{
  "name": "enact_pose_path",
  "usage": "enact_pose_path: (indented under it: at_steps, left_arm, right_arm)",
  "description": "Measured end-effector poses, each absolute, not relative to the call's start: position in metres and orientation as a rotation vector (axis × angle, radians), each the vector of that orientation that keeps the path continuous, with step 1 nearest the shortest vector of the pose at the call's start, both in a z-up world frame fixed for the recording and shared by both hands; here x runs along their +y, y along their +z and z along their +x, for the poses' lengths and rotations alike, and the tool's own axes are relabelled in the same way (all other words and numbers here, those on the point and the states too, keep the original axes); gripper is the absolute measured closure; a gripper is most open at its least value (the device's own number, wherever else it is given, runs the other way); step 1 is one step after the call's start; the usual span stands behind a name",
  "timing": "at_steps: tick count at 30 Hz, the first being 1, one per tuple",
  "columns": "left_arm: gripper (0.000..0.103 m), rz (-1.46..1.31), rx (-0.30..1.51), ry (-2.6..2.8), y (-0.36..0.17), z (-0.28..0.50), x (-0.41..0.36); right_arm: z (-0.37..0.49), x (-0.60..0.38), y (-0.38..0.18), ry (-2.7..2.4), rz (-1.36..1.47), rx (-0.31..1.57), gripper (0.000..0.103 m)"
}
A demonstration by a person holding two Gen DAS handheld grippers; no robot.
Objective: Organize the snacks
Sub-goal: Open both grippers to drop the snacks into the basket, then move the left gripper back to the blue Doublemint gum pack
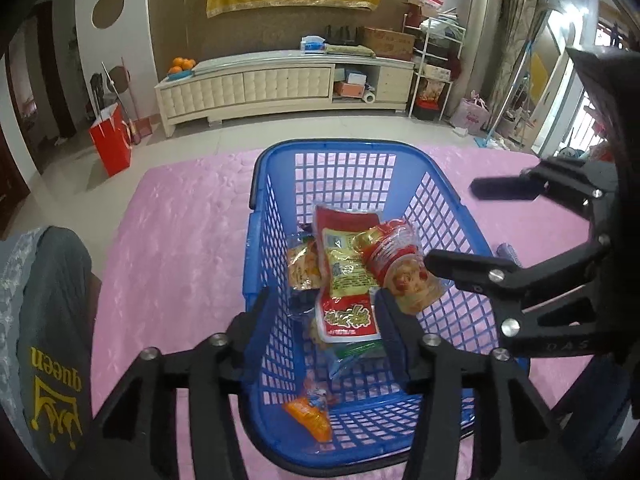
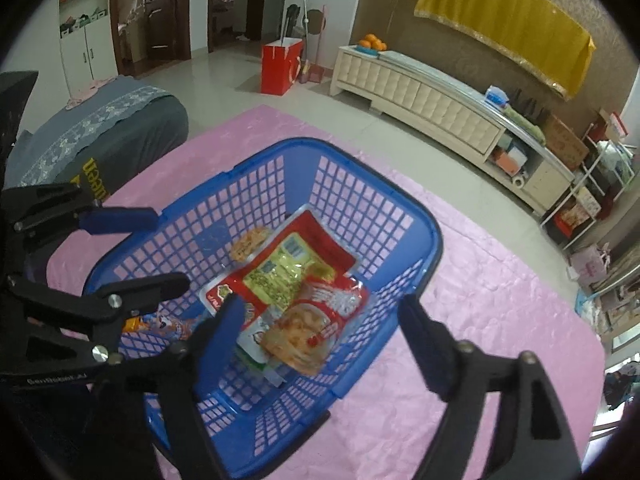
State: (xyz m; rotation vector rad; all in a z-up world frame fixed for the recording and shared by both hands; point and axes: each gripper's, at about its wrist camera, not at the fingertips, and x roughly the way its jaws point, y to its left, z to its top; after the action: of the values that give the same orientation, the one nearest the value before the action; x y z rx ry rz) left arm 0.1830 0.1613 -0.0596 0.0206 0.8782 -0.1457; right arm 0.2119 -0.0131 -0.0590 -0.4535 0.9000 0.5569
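The snack packs (image 1: 344, 264) are piled in the blue basket (image 1: 276, 216) on the pink cloth (image 1: 180, 240). Both grippers are held above it, nothing between the jaws: the left gripper (image 1: 320, 312) is parted moderately, the right gripper (image 2: 320, 320) spread wide. The packs are judged light, soft and crinkly, their glossy film likely slippery and the contents easily crushed. The top pouch (image 2: 308, 320) would best be taken by a sealed edge or corner, with a gentle pinch, not across the middle.
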Motion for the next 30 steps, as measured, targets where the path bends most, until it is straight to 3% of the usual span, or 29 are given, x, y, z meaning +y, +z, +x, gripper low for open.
enact_pose_path:
  at_steps: [4, 13, 16, 18, 22, 30]
  left_arm:
    - [0.044, 0.011, 0.876, -0.137, -0.057, 0.179, 0.16]
    - [0.038, 0.013, 0.83, -0.125, -0.035, 0.162, 0.15]
    - [0.031, 0.019, 0.817, -0.126, -0.028, 0.155, 0.142]
    - [0.026, 0.027, 0.799, -0.137, -0.022, 0.15, 0.134]
    - [0.026, 0.055, 0.781, -0.155, -0.011, 0.145, 0.115]
    - [0.025, 0.076, 0.781, -0.187, -0.003, 0.146, 0.079]
  right_arm:
    - [0.207, -0.021, -0.052, 0.557, -0.438, 0.9, 0.019]
    - [0.2, -0.055, -0.038, 0.528, -0.338, 0.915, 0.017]
    - [0.194, -0.067, -0.031, 0.511, -0.309, 0.905, 0.016]
    - [0.19, -0.075, -0.025, 0.507, -0.292, 0.892, 0.009]
    - [0.184, -0.091, -0.016, 0.491, -0.271, 0.866, 0.001]
    - [0.178, -0.132, -0.014, 0.438, -0.222, 0.861, 0.0]
